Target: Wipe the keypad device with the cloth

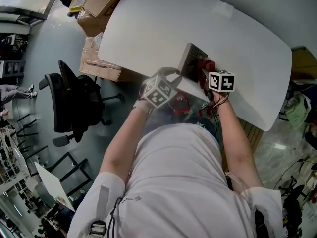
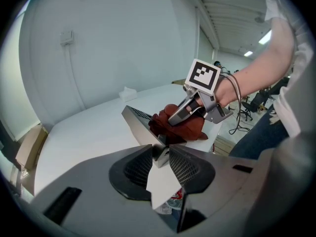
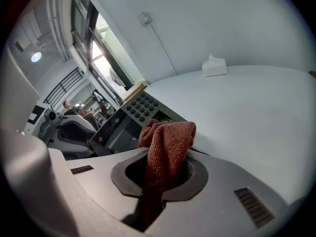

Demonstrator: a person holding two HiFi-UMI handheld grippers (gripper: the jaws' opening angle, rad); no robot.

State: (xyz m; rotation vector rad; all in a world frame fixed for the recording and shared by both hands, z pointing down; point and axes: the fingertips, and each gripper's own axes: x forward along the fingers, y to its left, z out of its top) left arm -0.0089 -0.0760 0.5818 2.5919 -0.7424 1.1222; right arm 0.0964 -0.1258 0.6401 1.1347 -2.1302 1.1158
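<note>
The grey keypad device (image 1: 190,59) is tilted up on the white table (image 1: 163,29) near its front edge. My left gripper (image 2: 160,154) is shut on the device's near corner (image 2: 140,125), holding it raised. My right gripper (image 3: 165,169) is shut on a dark red cloth (image 3: 167,139), whose bunched end rests against the device (image 3: 140,107) just below its dark keys. In the left gripper view the cloth (image 2: 182,128) lies on the device's face under the right gripper (image 2: 190,108). From the head view the cloth (image 1: 206,67) sits at the device's right side.
A white tissue box (image 3: 215,67) stands at the table's far side. Cardboard boxes (image 1: 99,58) and a black office chair (image 1: 74,100) are on the floor to the left. The table's front edge runs right beside both grippers.
</note>
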